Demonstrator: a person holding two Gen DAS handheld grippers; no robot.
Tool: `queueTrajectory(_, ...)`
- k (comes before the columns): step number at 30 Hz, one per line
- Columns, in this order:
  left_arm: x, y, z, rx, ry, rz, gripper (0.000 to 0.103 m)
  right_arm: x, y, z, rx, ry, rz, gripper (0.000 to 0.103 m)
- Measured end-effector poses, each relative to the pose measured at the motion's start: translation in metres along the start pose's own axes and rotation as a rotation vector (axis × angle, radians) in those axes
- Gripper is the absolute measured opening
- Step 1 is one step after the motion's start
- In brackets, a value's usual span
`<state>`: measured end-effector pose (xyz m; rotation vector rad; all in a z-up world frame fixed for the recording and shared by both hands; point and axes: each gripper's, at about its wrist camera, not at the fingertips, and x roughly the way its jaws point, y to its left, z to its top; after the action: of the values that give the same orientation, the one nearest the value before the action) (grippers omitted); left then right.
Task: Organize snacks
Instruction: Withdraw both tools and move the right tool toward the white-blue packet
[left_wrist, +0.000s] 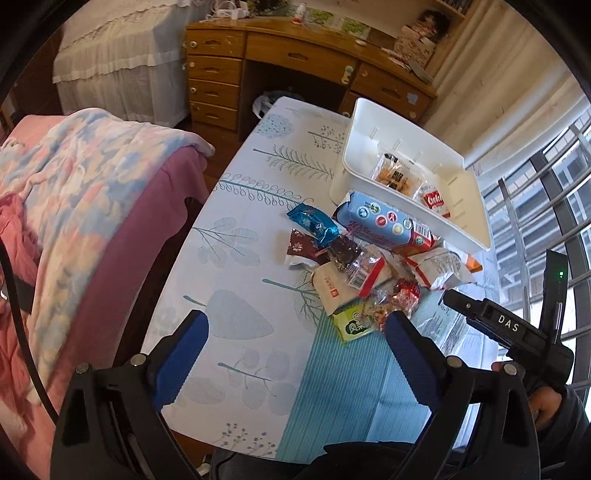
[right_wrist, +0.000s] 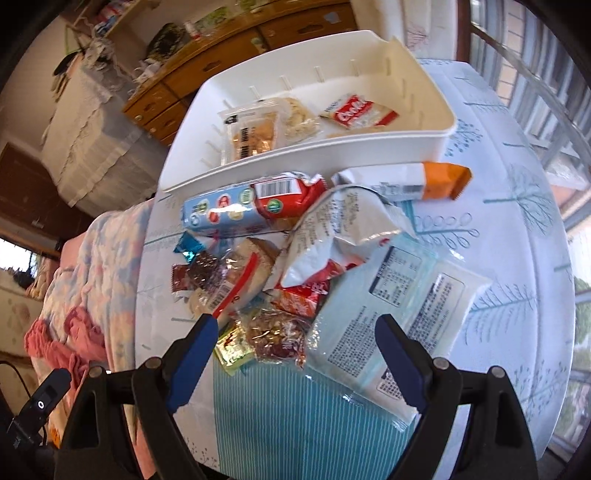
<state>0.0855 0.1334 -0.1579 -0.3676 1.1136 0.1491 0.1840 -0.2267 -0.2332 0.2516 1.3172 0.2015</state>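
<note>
Beside the white bin (right_wrist: 369, 146), on its near side, a loose pile of snacks (right_wrist: 258, 266) lies on the leaf-printed tablecloth (left_wrist: 236, 258). Touching the bin's near wall is a long blue and red biscuit pack (right_wrist: 243, 208), with an orange-ended white wrapper (right_wrist: 413, 181) just to its right. Nearer than these lie a crumpled white bag with red trim (right_wrist: 332, 240), small dark and blue foil candies (left_wrist: 314, 225), a clear nut bar (right_wrist: 275, 336) and a flat pale blue packet covered in small print (right_wrist: 399, 306). Inside the bin rest a clear cracker pack (right_wrist: 251, 134) and a red and white sachet (right_wrist: 356, 112). The left gripper (left_wrist: 295, 332) and right gripper (right_wrist: 295, 332) both hover short of the pile, fingers spread wide, holding nothing.
</note>
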Motion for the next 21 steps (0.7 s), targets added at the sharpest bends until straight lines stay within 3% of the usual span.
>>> queueTrajectory(8,0.020,0.029,0.028,0.105,0.067,-0.058,0.096,-0.003,0.001,-0.016,0.140,-0.069,-0.126,0.088)
queueTrajectory(16,0.059,0.033,0.048,0.222,0.181,-0.099,0.096,-0.001,-0.001,-0.038,0.271,-0.080,-0.190,0.088)
queueTrajectory(21,0.077,0.024,0.059,0.296,0.225,-0.123,0.096,-0.001,-0.002,-0.048,0.326,-0.093,-0.225,0.099)
